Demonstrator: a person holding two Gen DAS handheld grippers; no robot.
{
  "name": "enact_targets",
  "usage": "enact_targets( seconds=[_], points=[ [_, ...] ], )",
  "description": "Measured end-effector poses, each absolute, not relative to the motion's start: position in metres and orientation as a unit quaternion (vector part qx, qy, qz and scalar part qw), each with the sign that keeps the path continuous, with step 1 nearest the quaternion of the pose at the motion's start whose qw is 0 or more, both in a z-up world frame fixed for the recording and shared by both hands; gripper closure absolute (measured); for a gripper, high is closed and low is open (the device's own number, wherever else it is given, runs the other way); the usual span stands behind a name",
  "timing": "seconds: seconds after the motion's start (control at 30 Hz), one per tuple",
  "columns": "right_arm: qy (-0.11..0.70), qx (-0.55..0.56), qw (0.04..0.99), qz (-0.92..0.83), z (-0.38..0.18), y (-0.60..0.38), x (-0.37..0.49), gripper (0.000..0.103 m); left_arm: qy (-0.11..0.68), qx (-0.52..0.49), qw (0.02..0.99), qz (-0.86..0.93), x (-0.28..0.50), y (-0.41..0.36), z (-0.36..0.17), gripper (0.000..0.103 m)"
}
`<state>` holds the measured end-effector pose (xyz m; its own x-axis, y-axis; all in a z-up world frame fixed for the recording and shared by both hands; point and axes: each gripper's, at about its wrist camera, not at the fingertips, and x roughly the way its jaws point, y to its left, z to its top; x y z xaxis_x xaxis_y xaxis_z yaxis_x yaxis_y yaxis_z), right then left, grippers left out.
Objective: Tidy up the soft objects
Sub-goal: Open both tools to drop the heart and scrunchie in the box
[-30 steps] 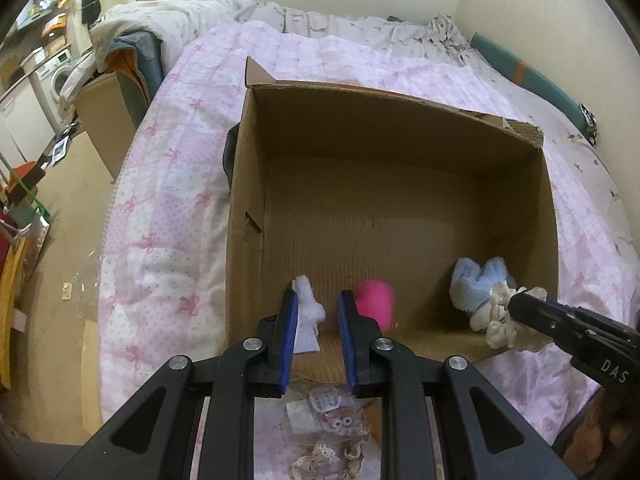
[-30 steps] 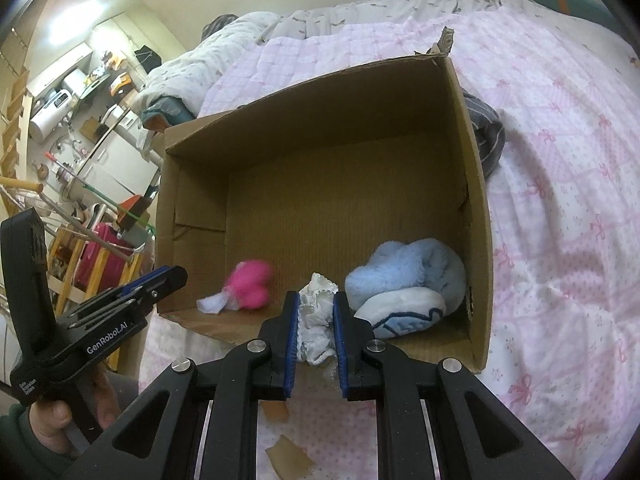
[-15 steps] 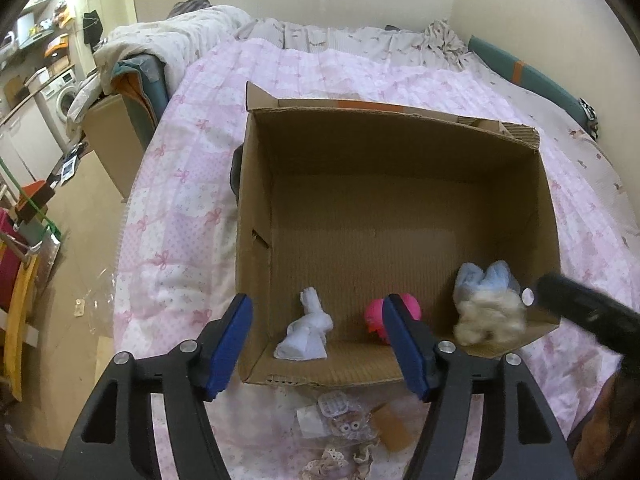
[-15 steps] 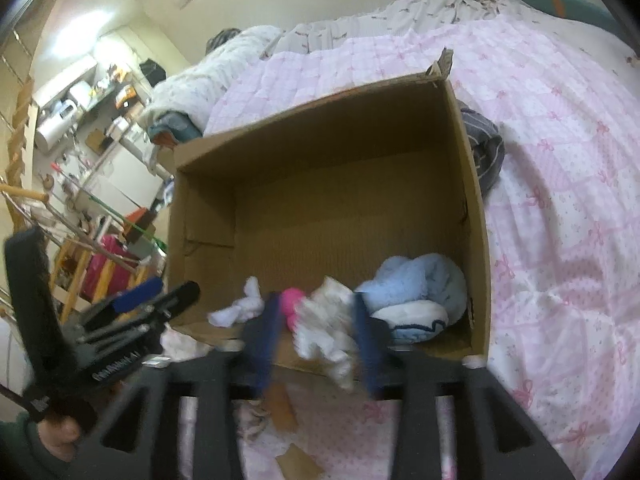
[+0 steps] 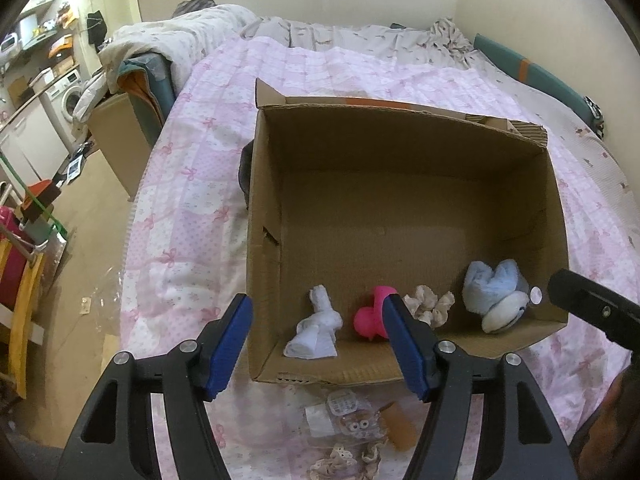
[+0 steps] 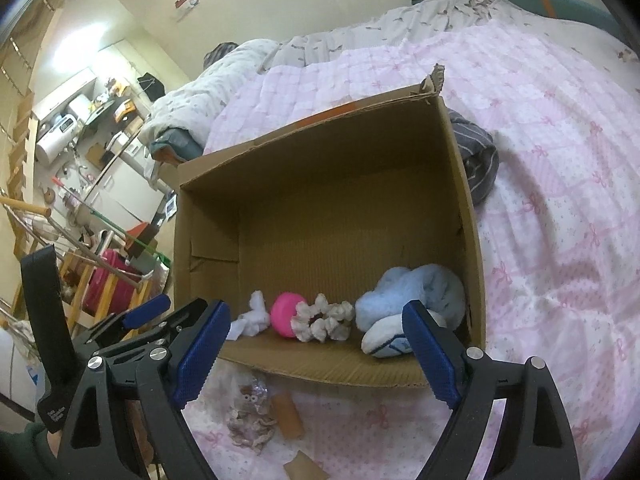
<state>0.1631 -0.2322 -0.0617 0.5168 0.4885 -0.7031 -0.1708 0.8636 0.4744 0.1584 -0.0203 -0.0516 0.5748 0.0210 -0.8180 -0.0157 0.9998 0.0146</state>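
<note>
An open cardboard box lies on the pink bed. Along its near wall lie a white cloth, a pink soft toy, a cream scrunchie and a blue plush slipper. My left gripper is open and empty just in front of the box, over the white cloth and pink toy. My right gripper is open and empty at the box's near edge; it also shows in the left wrist view.
On the quilt in front of the box lie a small clear packet with beige trinkets and an orange-brown tube. A striped dark garment lies beside the box. The floor and furniture are to the left of the bed.
Both grippers opened. The left one let go of the white cloth, the right one let go of the cream scrunchie; both items now lie in the box. Both grippers drew back.
</note>
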Motion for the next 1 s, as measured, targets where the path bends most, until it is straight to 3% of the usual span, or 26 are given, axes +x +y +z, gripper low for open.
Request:
enact_targets(
  seconds=[1.0],
  points=[
    [0.443,0.187,0.861,0.166,-0.041,-0.254,0.115,0.01,0.437,-0.008,0.899,0.039,0.089,-0.002,-0.013,0.039]
  ],
)
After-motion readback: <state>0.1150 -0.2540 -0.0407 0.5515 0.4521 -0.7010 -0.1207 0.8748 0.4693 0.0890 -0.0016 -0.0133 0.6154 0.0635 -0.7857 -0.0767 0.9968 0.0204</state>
